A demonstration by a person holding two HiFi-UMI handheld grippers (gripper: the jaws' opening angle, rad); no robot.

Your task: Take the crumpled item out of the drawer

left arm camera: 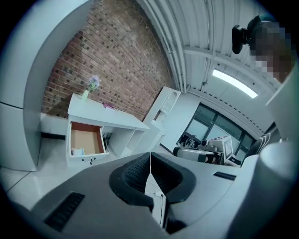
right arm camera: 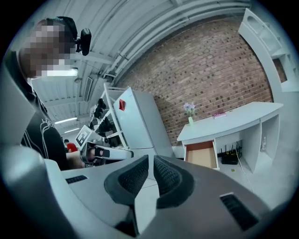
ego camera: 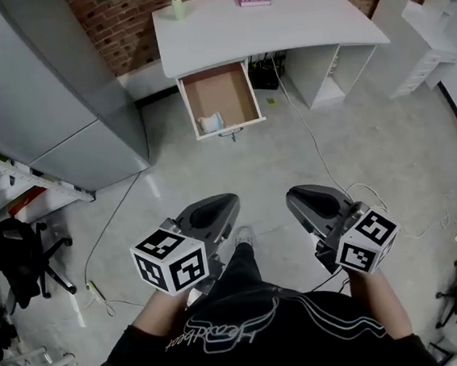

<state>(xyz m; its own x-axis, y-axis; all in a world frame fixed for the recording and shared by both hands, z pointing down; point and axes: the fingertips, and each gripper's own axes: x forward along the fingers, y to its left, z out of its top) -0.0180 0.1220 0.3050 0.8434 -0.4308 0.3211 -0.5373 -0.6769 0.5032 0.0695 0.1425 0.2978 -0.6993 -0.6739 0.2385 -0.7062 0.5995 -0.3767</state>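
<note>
While at the approach step, with left gripper (left arm camera: 150,162) and right gripper (right arm camera: 150,169) jaws clenched empty, advance to the open drawer (ego camera: 224,92). Release one pair, then grasp the crumpled item (ego camera: 211,122) in its front left corner.

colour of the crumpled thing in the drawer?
Whitish with a pale blue tinge. The crumpled item lies in the open drawer; head view shows it best.

No text reads clearly: the white script across the black top (ego camera: 227,324), just behind the left gripper (ego camera: 219,207) and right gripper (ego camera: 303,201), is illegible
</note>
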